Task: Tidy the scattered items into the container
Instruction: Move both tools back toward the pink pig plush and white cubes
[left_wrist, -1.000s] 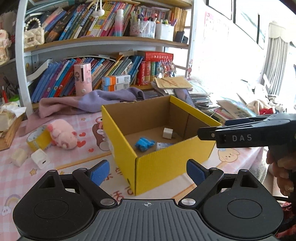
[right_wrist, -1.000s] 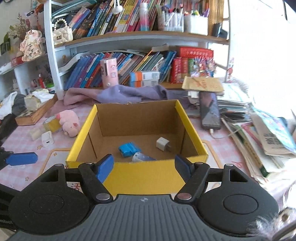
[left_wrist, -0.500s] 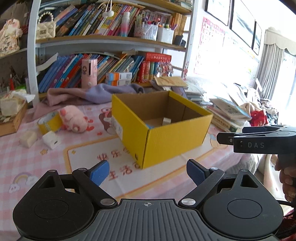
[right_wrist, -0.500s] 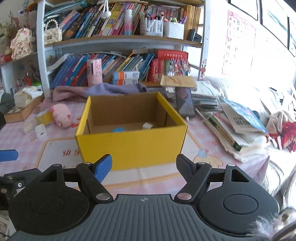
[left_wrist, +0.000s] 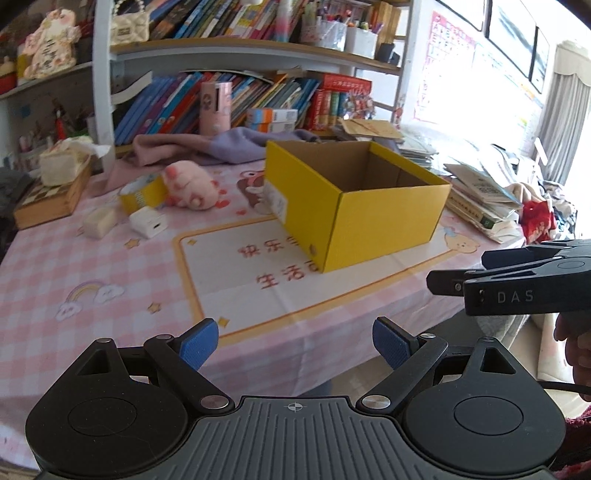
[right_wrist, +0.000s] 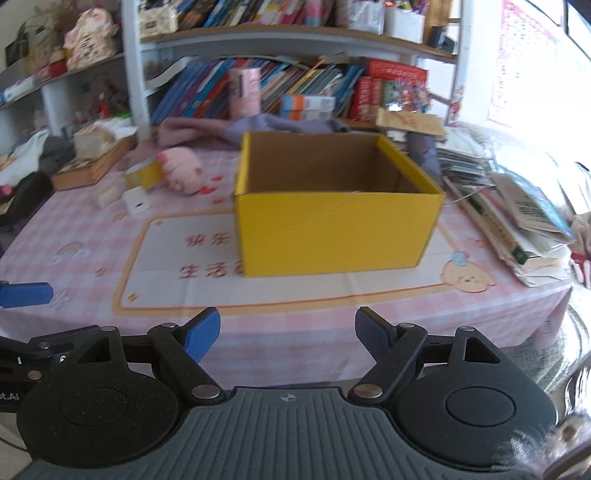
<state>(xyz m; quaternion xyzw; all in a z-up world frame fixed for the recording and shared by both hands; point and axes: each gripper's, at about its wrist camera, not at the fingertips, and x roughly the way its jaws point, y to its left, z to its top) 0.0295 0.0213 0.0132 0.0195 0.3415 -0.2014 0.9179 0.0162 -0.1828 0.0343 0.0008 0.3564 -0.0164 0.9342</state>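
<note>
We are holding the left gripper (left_wrist: 294, 345) wide and empty; the right gripper (right_wrist: 288, 334) has just been opening its jaws, nothing between them. Beyond, the yellow box (right_wrist: 338, 229) is sitting mid-surface, the pink plush (left_wrist: 190, 182) lying left of it.

A lived-in home study or child's room: crammed bookshelf (left_wrist: 236, 92) of picture books ahead, pink cartoon tablecloth (left_wrist: 110, 295) over the bench, pink plush toy (left_wrist: 190, 184), grey curtains (left_wrist: 565, 122) by a bright window off right.
</note>
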